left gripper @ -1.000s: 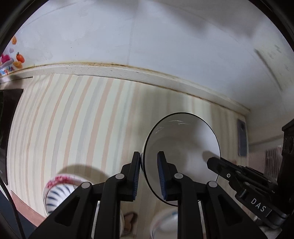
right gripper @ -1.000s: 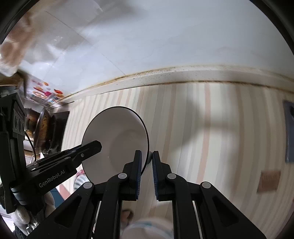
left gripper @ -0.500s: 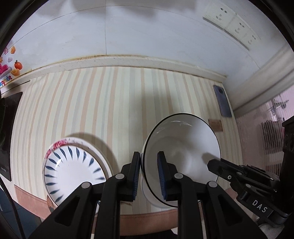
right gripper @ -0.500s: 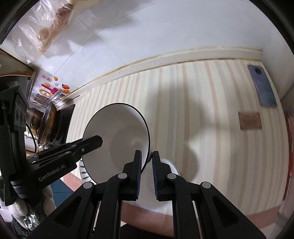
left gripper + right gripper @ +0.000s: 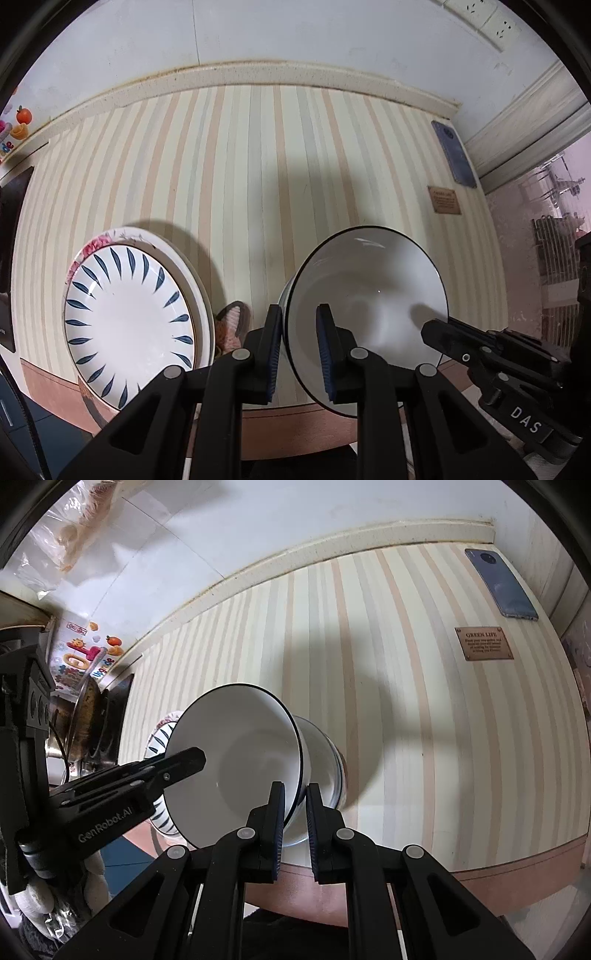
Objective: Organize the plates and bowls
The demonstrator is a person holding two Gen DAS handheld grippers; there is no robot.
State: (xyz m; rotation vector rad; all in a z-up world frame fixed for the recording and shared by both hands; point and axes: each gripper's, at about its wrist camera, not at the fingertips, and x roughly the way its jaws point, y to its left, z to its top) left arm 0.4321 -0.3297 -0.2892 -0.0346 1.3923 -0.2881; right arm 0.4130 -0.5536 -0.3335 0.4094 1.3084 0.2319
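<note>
pinching opposite sides of one rim, the left gripper (image 5: 299, 347) and the right gripper (image 5: 295, 821) are each clamped on the white bowl (image 5: 365, 314), one finger inside and one outside. sharing the load this way likely keeps the tilted bowl from swinging as it travels. the bowl hangs above the near edge of the striped bench (image 5: 258, 166), empty, its mouth tipped toward the cameras. directly behind the bowl in the right wrist view sits a second bowl (image 5: 325, 760), apparently the stacking target. left of the held bowl lies the blue-leaf plate (image 5: 125, 321), nested on a pink-rimmed plate (image 5: 96, 245). far from the bowl, by the wall, lie a phone (image 5: 500, 589) and a brown label (image 5: 484, 643).
</note>
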